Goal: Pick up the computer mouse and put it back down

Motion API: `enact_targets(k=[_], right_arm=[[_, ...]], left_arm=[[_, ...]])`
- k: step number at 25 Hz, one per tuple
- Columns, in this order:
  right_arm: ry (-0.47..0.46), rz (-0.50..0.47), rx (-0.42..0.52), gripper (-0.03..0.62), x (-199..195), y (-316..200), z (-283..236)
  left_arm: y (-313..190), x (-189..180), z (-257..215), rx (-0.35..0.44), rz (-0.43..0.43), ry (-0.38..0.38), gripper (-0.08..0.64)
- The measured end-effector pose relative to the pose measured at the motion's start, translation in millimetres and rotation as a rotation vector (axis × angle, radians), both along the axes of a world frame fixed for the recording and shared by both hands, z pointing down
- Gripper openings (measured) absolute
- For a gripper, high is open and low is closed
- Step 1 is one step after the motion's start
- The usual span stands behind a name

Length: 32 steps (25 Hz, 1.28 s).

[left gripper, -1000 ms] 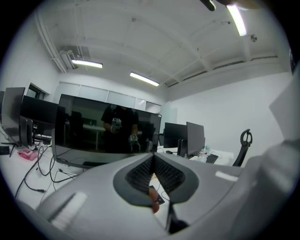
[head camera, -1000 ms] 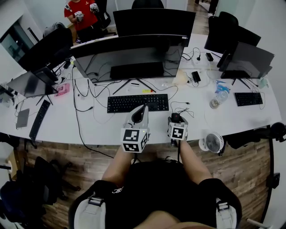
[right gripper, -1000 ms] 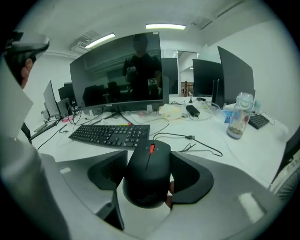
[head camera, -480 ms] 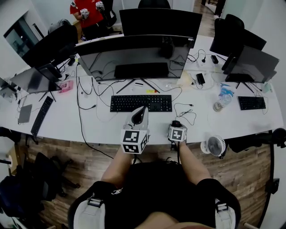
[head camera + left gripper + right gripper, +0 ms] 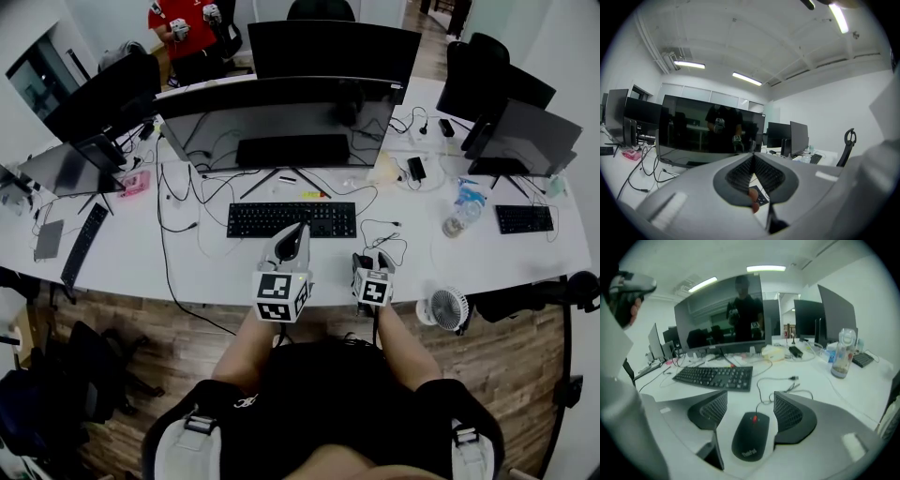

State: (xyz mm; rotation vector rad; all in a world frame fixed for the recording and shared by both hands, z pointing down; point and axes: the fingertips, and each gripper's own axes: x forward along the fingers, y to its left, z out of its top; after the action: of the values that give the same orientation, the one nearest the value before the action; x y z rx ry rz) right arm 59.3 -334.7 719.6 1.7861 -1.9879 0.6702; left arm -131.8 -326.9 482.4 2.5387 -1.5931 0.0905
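Observation:
A black computer mouse (image 5: 751, 436) with a red wheel lies flat on the white desk (image 5: 820, 390). Its cable (image 5: 761, 392) runs away from me. My right gripper (image 5: 751, 401) is open, with one ribbed pad (image 5: 715, 408) on each side of the mouse and a gap on both sides. In the head view the right gripper (image 5: 372, 262) sits near the desk's front edge and mostly hides the mouse. My left gripper (image 5: 752, 161) is shut on nothing and points up at the large monitor (image 5: 708, 136). In the head view the left gripper (image 5: 293, 242) hovers left of the right one.
A black keyboard (image 5: 292, 218) lies just beyond both grippers, with the wide monitor (image 5: 281, 117) behind it. A clear bottle (image 5: 842, 359) stands to the right, and a small white fan (image 5: 448, 306) sits at the desk edge. Loose cables (image 5: 178, 202) trail on the left.
The right gripper's jaws now show spread on either side of the mouse, which earlier showed just ahead of the gripper. The left gripper has stayed where it was.

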Motion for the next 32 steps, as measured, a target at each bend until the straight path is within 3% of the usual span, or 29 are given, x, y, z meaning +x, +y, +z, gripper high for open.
enact_targets(k=[4,5,7,10,11,14,32], right_arm=[[-0.064,0.013,0.291,0.293,6.4,-12.7,-107.4],[-0.083,0.016,0.361,0.267,8.1,-14.2,-136.1],[-0.104,0.030,0.499,0.198,13.3,-13.2,-192.4],[-0.095,0.068,0.666,0.016,22.7,-6.7,-259.9],[-0.086,0.076,0.698,0.005,24.5,-4.7,-274.3],[-0.060,0.078,0.737,0.003,26.1,0.2,-294.4],[-0.054,0.030,0.714,0.005,6.1,9.9,-291.7]], left_arm=[[-3.9,2.8,-4.3,0.010,0.000,0.008,0.049],[-4.5,3.4,-5.5,0.012,0.000,0.010,0.049],[-5.0,5.2,-7.2,0.016,0.002,0.014,0.049],[-4.1,9.0,-10.7,0.026,0.009,0.017,0.049],[-3.5,10.1,-11.9,0.029,0.011,0.017,0.049],[-2.0,11.8,-12.5,0.031,0.015,0.017,0.049],[3.3,10.7,-11.5,0.032,0.028,0.019,0.049]])
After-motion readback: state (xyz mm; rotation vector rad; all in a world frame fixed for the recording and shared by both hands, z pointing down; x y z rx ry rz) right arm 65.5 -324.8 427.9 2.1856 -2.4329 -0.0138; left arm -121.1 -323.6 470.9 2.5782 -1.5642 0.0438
